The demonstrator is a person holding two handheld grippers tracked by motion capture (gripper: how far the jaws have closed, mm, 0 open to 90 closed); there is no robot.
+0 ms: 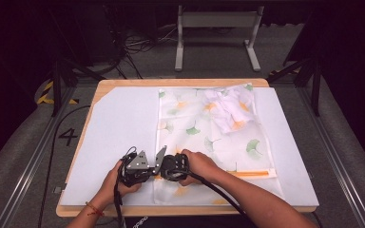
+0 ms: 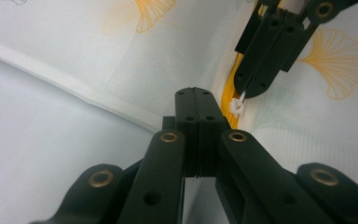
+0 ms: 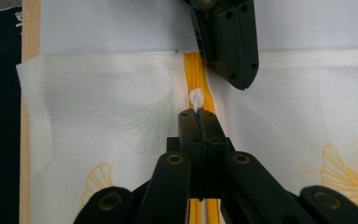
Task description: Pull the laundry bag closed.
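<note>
A white mesh bag printed with ginkgo leaves lies flat on the white mat. Its yellow zipper runs along the near edge. My right gripper is shut on the small white zipper pull, which pokes out past the tips on the yellow zipper. My left gripper is shut on the bag's fabric just beside the zipper's end. In the high view the left gripper and right gripper meet tip to tip at the bag's near left corner.
A crumpled white printed cloth lies on the bag's far right part. The white mat covers a wooden table whose edge runs just below the hands. A metal stand and cables are on the floor beyond.
</note>
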